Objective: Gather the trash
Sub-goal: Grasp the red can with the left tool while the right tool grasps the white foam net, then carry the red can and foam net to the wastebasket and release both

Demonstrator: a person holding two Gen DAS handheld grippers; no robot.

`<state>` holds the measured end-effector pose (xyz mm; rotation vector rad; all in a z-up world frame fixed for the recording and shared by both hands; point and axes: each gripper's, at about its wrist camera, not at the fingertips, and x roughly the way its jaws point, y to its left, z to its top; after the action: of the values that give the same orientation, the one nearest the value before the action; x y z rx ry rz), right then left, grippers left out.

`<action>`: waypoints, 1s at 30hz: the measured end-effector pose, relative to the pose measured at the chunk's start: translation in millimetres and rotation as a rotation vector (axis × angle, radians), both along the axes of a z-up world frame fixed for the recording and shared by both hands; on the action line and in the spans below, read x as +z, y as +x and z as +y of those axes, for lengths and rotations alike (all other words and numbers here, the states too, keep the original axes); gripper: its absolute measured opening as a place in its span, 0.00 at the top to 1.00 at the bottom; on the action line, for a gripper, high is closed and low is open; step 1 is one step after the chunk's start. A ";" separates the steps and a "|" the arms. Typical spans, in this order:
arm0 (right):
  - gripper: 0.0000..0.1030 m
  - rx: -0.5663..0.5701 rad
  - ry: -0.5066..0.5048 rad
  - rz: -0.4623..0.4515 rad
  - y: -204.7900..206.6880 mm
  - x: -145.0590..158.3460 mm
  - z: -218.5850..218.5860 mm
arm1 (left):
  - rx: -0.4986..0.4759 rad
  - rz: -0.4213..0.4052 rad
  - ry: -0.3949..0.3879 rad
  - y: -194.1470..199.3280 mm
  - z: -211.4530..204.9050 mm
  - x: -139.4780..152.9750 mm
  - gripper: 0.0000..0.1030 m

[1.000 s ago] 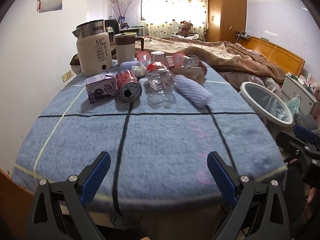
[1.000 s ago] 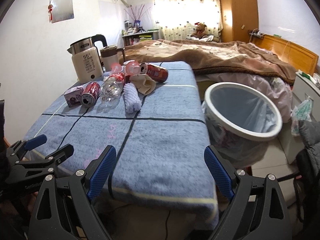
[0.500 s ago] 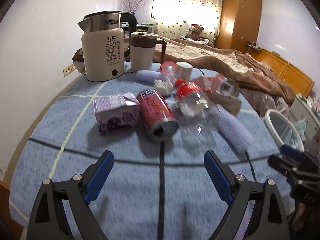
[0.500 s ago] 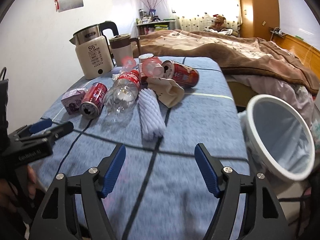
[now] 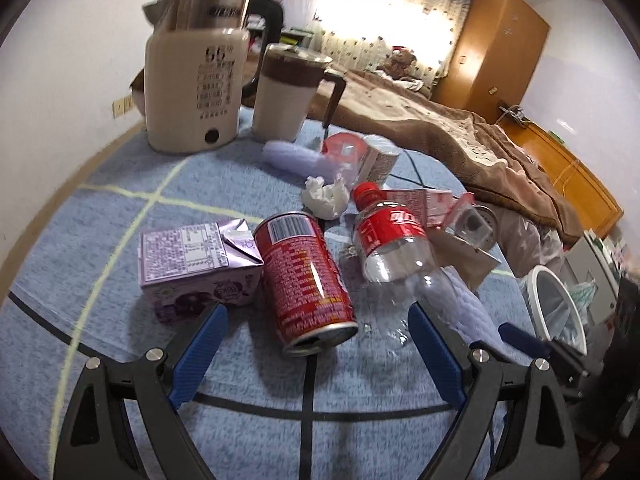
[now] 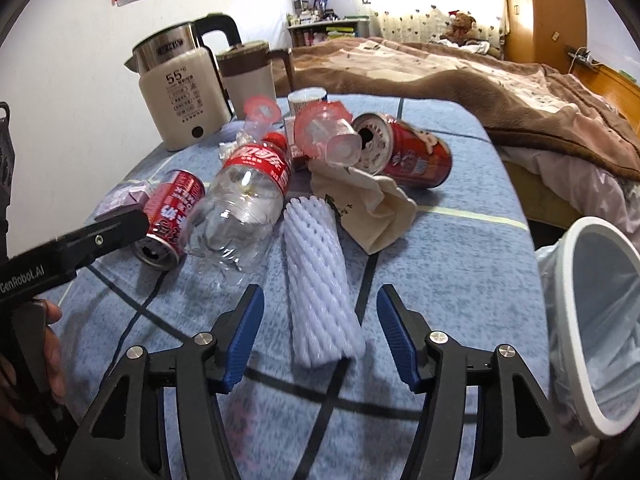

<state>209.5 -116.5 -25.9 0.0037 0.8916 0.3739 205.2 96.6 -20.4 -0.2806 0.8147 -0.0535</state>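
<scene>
Trash lies in a heap on the blue blanket [image 5: 120,360]. In the left wrist view a red can [image 5: 308,280] lies on its side, its open end just ahead of my left gripper [image 5: 316,344], which is open and holds nothing. A purple carton [image 5: 196,264] lies left of the can and a clear bottle [image 5: 392,248] right of it. In the right wrist view a white foam net sleeve [image 6: 318,280] lies between the jaws of my right gripper [image 6: 320,320]. Those jaws are closing, with a gap still showing on both sides of the sleeve.
A white-rimmed bin [image 6: 592,320] with a liner stands off the blanket's right edge. A kettle [image 5: 196,88] and a jug [image 5: 288,92] stand at the back left. Another red can [image 6: 404,152], a beige cloth [image 6: 372,208], a pink-lidded cup [image 6: 328,136] and a tissue [image 5: 324,196] lie in the heap.
Both grippers have moved forward over the blanket to the heap. The right jaws have narrowed around the foam sleeve. The red can now lies just ahead of the left fingertips.
</scene>
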 end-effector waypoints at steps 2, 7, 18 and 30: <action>0.54 0.002 -0.006 0.015 3.8 -4.6 0.7 | 0.015 0.010 -0.008 5.2 0.8 -3.6 0.10; 0.72 -0.001 -0.003 0.033 9.8 -9.7 -0.5 | 0.036 0.031 0.030 12.6 -2.9 -10.2 0.21; 0.80 0.000 0.024 0.029 2.0 -7.7 -10.9 | 0.033 0.045 0.095 10.5 -11.2 -18.7 0.44; 0.81 -0.022 0.033 0.000 -39.3 3.8 -33.6 | 0.010 -0.019 0.079 -40.0 -13.0 -7.0 0.44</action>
<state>170.2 -150.1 -22.2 0.0439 0.8843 0.3686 165.2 83.5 -27.5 -0.2095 0.7944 -0.0149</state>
